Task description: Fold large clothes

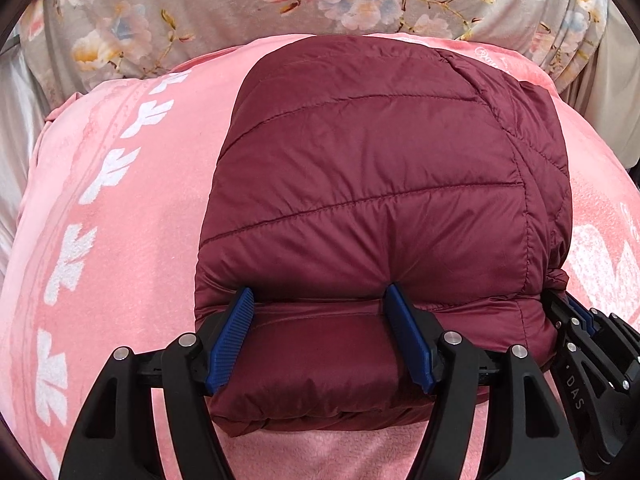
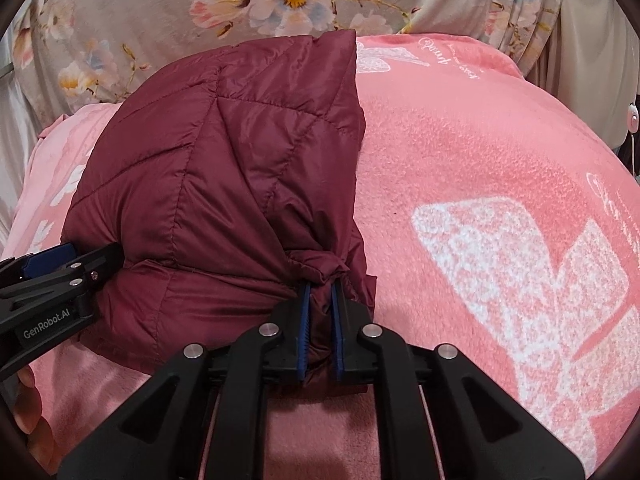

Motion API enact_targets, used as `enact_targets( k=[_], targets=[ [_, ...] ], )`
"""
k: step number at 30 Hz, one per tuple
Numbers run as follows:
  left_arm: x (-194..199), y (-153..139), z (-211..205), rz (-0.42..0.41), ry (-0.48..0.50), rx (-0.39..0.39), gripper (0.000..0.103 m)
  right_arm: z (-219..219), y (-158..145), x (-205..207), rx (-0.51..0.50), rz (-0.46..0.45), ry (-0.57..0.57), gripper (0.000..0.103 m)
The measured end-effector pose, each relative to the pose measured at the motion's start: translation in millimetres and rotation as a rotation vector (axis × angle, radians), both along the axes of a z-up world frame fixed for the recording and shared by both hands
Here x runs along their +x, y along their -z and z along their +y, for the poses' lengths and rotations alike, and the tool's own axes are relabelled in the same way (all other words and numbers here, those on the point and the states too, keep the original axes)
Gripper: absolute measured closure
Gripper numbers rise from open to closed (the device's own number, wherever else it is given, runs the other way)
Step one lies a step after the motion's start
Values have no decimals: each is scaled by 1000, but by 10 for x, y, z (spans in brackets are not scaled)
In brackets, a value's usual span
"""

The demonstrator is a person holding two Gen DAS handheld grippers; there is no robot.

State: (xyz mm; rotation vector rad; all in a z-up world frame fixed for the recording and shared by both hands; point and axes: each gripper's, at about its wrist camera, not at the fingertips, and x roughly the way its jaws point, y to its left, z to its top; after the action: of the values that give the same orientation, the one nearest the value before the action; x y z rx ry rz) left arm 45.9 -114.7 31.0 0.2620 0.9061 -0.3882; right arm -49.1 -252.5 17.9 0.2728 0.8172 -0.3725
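Observation:
A dark red quilted jacket (image 1: 380,168) lies folded into a thick bundle on a pink blanket (image 1: 120,240). My left gripper (image 1: 318,292) holds the bundle's near edge, its blue pads set wide and pressing into the padded layers between them. My right gripper (image 2: 320,286) is shut on a narrow bunch of the jacket (image 2: 224,160) at its near right corner, with fabric pinched between the pads. In the left wrist view the right gripper (image 1: 576,320) shows at the bundle's right side. In the right wrist view the left gripper (image 2: 52,264) shows at its left side.
The pink blanket (image 2: 480,160) with white prints spreads wide to the right of the jacket. A grey floral sheet (image 1: 240,0) lies bunched behind it. A small pink-and-white fitting with a cord (image 2: 634,120) hangs at the far right. Fingers of a hand (image 2: 24,400) show at the lower left.

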Motion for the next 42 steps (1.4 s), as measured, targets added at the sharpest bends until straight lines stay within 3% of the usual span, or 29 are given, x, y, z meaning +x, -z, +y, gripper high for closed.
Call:
enact_targets(
  k=[23, 24, 28, 32, 34, 38, 42],
  targets=[
    [-47, 54, -11, -52, -4, 32, 37, -221, 2, -70, 88, -43, -20, 94],
    [-43, 17, 25, -39, -2, 20, 37, -261, -15, -93, 106, -45, -24, 93],
    [24, -212, 286, 24, -6, -71, 37, -495, -205, -254, 221, -58, 1, 71],
    [251, -534, 599, 44, -51, -182, 37, -749, -550, -288, 285, -130, 27, 70],
    [441, -721, 678, 37, -76, -214, 37, -860, -773, -188, 298, -166, 27, 68],
    [828, -1022, 649, 38, -113, -255, 37, -1009, -1102, 216, 337, -204, 18, 55],
    [1204, -1205, 377, 48, -115, -241, 37, -1078, -1145, 713, 361, -174, 3, 50]
  ],
)
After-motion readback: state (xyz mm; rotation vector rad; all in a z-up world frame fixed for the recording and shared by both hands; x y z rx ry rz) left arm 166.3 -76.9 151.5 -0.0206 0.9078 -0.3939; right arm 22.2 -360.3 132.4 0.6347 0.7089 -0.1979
